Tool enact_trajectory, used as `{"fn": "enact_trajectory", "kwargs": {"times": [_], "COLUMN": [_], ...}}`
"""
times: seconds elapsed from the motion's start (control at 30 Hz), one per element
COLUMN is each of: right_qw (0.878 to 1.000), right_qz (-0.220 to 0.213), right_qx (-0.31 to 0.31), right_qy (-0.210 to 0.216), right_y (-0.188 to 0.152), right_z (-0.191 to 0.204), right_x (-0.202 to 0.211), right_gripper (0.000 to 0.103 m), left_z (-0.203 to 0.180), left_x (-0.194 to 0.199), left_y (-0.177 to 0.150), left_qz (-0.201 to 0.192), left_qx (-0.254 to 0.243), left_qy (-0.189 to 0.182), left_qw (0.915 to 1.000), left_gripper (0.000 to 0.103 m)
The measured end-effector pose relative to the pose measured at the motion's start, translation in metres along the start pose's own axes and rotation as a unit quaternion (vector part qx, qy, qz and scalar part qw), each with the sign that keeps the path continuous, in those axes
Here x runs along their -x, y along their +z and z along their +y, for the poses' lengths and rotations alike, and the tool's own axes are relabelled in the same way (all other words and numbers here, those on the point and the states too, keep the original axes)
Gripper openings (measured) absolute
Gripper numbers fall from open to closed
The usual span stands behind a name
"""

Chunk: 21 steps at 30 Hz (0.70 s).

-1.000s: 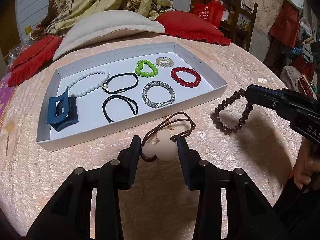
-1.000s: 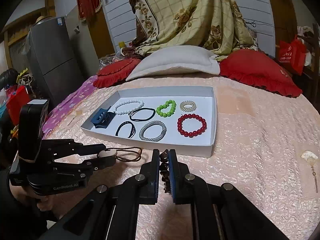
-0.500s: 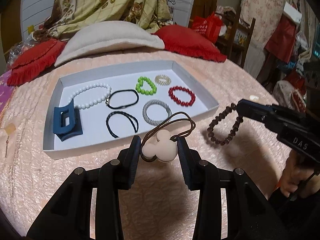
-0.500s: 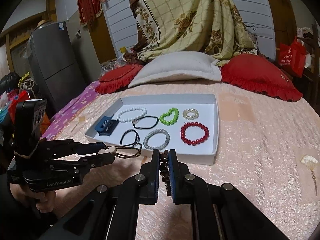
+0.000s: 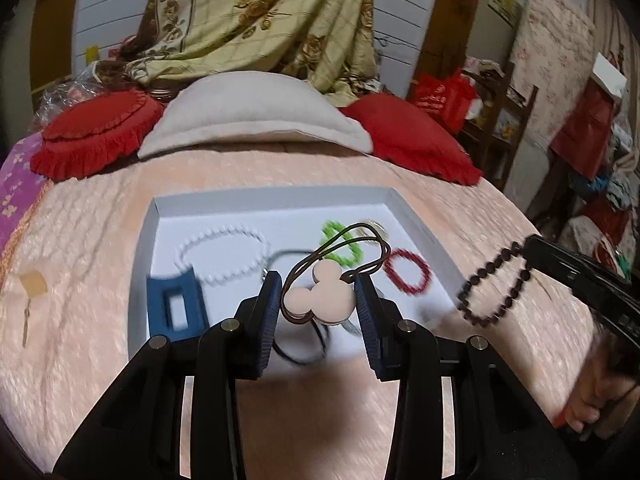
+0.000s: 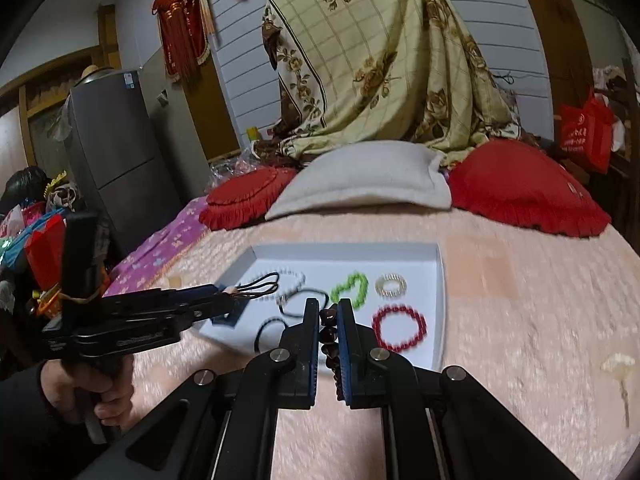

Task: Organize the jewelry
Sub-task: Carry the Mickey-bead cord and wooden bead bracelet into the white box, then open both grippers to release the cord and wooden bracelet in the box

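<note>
Brown hair tie (image 5: pixel 320 276) clamped left, dark bracelet (image 5: pixel 494 280) clamped right: lower each over bare tray (image 5: pixel 256 216) floor mid-frame before releasing.

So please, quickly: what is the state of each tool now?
Left tool: closed on the mouse-head hair tie, held above the white tray.
Right tool: closed on the dark bead bracelet, which hangs from it.

You have two hand-held grippers (left (image 5: pixel 318 300), right (image 6: pixel 329 322)), one white tray (image 6: pixel 439 280), two red cushions (image 6: pixel 524 188) and one pale pillow (image 6: pixel 360 184).
</note>
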State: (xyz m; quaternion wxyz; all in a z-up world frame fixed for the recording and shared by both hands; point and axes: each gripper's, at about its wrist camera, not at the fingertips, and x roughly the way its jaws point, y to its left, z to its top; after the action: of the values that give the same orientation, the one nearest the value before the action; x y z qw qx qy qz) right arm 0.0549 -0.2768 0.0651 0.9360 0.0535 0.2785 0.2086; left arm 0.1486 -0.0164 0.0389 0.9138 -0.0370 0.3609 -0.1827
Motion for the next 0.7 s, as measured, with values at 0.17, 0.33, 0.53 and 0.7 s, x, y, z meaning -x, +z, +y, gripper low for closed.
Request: {"fn": "enact_trajectory", "kwargs": {"times": [0.17,0.33,0.53,0.7], "right_qw": [1.0,0.999,0.996,0.993], "right_qz": [0.024,0.052,0.062,0.093], "right_qx": [0.01,-0.007,-0.046,-0.075], "right_qy": [0.01,0.016,0.036,-0.005], "right_y": [0.025,0.037,0.045,0.04], "right_z": [0.007,0.008,0.007,-0.011], "right_x": [-0.043,-0.096,-0.136,-0.162], "right_gripper": [0.008,0.008,0.008,0.008], "left_z": [0.024,0.03,0.036,0.034], "left_x": [-0.038,-0.07,-0.087,-0.09], "left_y": [0.011,0.013,0.008,0.003], "left_qz": [0.006,0.024,0.045,0.054], "left_qx": [0.016,0.013,0.021,0.019], "left_qy": [0.035,0.057,0.064,0.066], "left_qw": [0.9992,0.998,0.9967,0.9961], "left_gripper": [0.036,0.036,0.036,0.036]}}
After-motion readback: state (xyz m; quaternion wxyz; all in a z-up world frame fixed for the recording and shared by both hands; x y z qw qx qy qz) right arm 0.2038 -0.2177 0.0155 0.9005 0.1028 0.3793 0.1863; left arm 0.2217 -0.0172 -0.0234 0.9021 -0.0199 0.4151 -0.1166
